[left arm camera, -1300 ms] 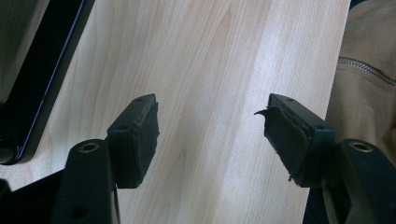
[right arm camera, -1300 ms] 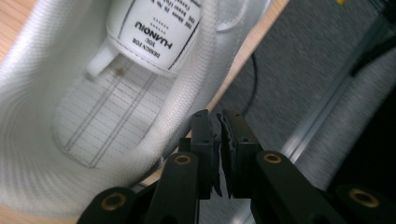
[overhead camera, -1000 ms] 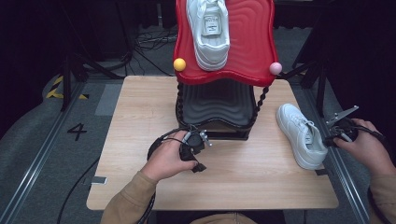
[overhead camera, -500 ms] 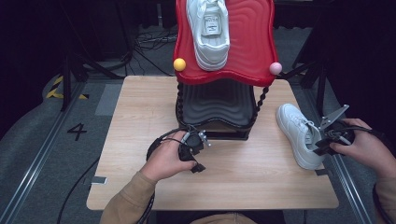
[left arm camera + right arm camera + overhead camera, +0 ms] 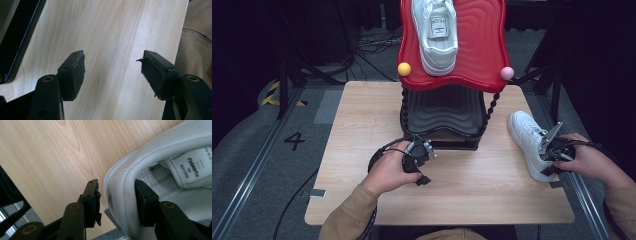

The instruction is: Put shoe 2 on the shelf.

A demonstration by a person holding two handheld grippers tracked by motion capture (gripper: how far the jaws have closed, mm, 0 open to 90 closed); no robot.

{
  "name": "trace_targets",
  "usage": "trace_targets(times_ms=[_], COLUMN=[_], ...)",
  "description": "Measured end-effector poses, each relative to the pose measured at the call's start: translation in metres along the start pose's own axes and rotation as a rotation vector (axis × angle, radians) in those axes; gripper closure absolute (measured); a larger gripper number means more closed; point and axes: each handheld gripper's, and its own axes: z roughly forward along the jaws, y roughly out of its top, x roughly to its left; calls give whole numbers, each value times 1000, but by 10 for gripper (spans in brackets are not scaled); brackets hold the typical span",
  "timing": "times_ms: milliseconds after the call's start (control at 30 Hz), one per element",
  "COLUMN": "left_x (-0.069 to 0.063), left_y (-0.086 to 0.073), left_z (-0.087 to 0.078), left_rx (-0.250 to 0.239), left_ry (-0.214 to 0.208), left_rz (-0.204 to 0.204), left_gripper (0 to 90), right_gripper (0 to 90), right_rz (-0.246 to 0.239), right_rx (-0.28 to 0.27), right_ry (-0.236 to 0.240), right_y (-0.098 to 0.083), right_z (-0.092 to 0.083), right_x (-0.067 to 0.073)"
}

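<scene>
We take the white sneaker (image 5: 528, 142) on the table as our landmark. It lies on the wooden table (image 5: 362, 125) off the right side of the black lower tier (image 5: 442, 112) of the shoe rack, and its long axis runs from the toe, nearest the rack, back to the heel at the table's near right edge. Our right gripper (image 5: 548, 154) sits at that heel end. In the right gripper view its jaws straddle the padded heel collar (image 5: 120, 185), one jaw outside the shoe and one inside. They have just been opening, and a gap shows between the outer pad and the collar, so we judge the shoe is not clamped yet.

Our left gripper (image 5: 416, 156) lies well to the sneaker's left, in front of the rack, jaws spread over bare wood with nothing between them. The right hand is plainly the nearer one. A second white sneaker (image 5: 436, 32) rests on the red top shelf (image 5: 482, 45), beyond and above the landmark shoe. We judge the coming move turns on closing across the collar, square to the shoe's long axis.
</scene>
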Motion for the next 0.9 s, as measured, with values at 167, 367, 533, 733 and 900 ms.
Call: trace_targets(times_ms=[167,367,533,733,900], left_x=[0,0,0,1,3], left_y=[-2,-4,-5,-7,-9], left_z=[-1,-2,-3,-4,-5], left_rx=[2,3,-3,-6,-12], left_ry=[4,5,6,6,3], left_rz=[1,-6,-11,-14,-23], left_gripper=[365,365,365,364,364], right_gripper=[622,684,702,744,756], right_rz=[-7,-32,-55,-39,-44], right_rx=[45,55,96,122,121], right_ry=[31,10,0,22,31], right_y=[1,2,4,7,10], right_z=[18,18,21,22,20], right_x=[-1,-1,0,-1,-1])
